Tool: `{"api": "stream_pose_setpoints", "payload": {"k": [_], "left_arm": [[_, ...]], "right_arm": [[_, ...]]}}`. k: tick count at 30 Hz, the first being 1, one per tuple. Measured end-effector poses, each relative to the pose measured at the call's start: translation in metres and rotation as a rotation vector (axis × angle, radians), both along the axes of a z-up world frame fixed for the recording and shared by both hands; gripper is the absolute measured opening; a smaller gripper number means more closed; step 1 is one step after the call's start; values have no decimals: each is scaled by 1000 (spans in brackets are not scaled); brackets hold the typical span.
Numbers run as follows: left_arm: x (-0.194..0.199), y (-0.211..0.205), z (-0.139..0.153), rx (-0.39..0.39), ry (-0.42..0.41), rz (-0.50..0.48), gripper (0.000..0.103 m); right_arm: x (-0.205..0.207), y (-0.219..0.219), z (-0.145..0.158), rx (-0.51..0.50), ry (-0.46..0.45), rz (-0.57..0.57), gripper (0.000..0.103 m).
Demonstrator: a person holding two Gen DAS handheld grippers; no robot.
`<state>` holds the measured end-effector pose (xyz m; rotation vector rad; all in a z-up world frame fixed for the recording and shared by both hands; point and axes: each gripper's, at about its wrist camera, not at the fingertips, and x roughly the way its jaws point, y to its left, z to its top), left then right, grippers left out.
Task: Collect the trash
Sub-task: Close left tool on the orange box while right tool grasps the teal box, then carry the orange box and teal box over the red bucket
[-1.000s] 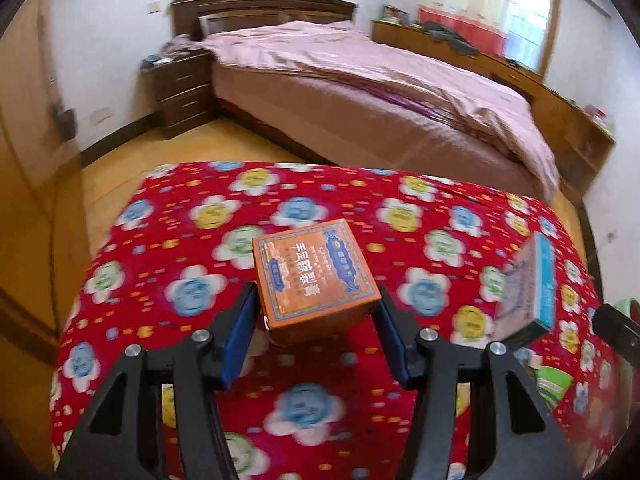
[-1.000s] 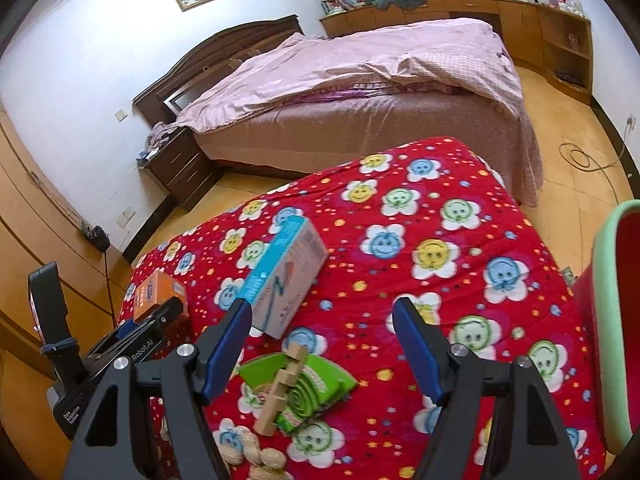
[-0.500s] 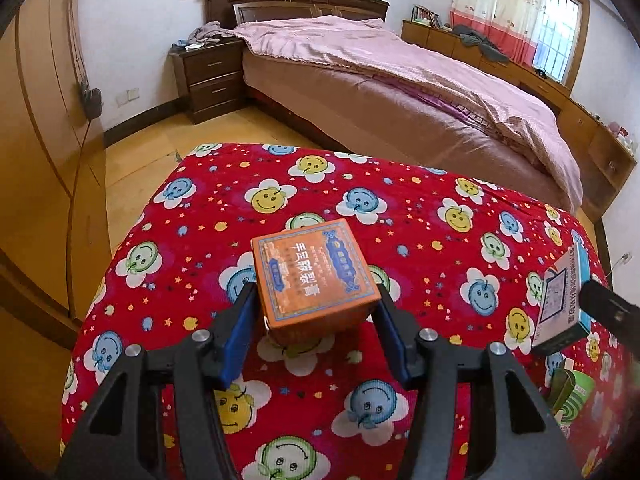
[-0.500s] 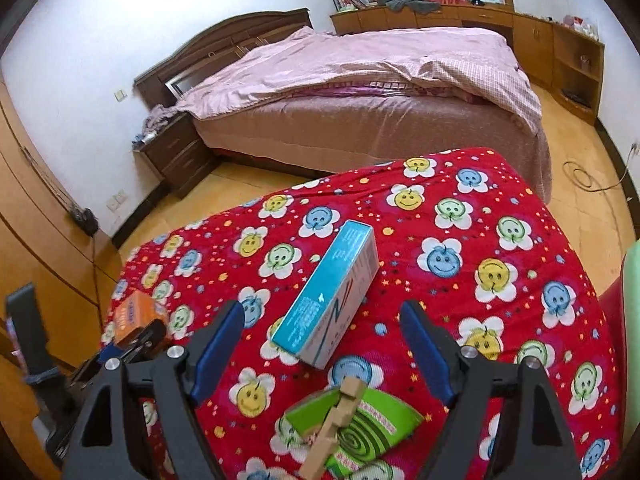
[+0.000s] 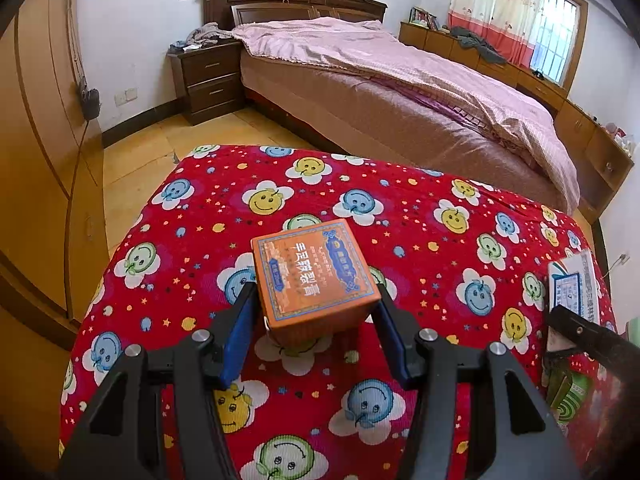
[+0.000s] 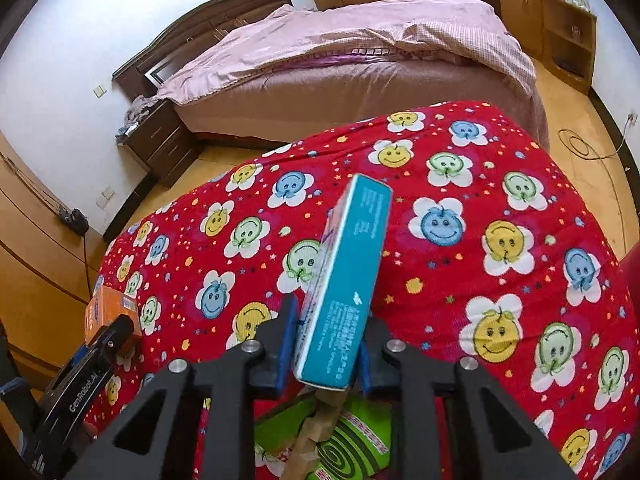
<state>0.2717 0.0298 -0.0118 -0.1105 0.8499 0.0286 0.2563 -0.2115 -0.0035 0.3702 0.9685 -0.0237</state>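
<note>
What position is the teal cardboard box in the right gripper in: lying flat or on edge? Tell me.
On edge. The teal cardboard box shows its narrow side upward, clamped between the right gripper pads above the red quilt.

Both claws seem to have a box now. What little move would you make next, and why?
Probably lift the teal box clear of the red quilt: the right gripper has just been closing and now pinches it, while the left gripper already holds the orange box.
</note>
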Motion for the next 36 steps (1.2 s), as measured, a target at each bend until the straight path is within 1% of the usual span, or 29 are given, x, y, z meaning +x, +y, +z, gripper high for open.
{"api": "stream_pose_setpoints", "payload": {"k": [1,8,18,28,36], "left_arm": [[-1,-1,1,0,-3,-3,58],[-9,-11,12,-19,-27,-45,57],[-43,-49,47,-32,-82,-161,57],[-91,-87,70,-91,-101,-273,57],[-128,-137,78,-113,-89,-408,57]], "right_arm": [[-2,-2,2,4,-11,2,21],[-30,-15,29,13,-101,-1,21],[-89,-45,62,35,-174,-30,21],[-160,-91,82,66,-221,-122,21],[-215,-136,86,69,-241,-235,21]]}}
